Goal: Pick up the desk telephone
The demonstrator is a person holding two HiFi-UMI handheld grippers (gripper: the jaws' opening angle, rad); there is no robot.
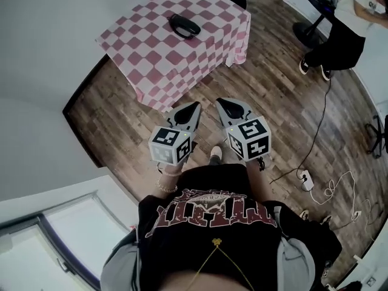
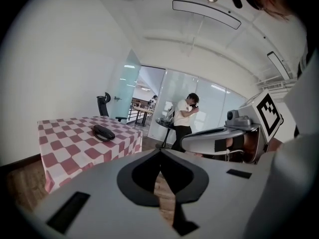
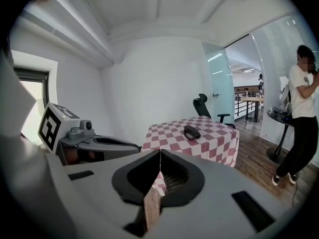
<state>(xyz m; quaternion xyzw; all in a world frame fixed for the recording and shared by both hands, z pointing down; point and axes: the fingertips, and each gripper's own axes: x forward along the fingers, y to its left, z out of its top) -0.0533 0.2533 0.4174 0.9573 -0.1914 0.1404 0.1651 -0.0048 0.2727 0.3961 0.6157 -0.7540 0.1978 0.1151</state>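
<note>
Nearest the head camera, a black printed shirt point(image 1: 212, 223) is seen, and just beyond it the two claws are held side by side over the wooden floor point(image 1: 273, 90), both pointed toward the desk point(image 1: 151, 47). The left claw point(image 1: 193, 108) is closed tip to tip with nothing between its jaws, and the right claw point(image 1: 222, 103) is likewise fully closed and empty.

The desk telephone point(image 1: 183, 25), low and black, lies on the pink-and-white checked cloth point(image 1: 233, 38), a little past the middle of the desk toward its far edge, well apart from both claws.

Several risks can be judged from here. If the jaws are not opened before the telephone is reached, it would be pushed across the cloth rather than grasped. The loose cloth, which hangs over the desk's edges, could be caught or dragged, and the telephone shifted with it. If only the handset is pinched, the base may be left behind. Cables point(image 1: 327, 190) on the floor at the right could be snagged underfoot.
</note>
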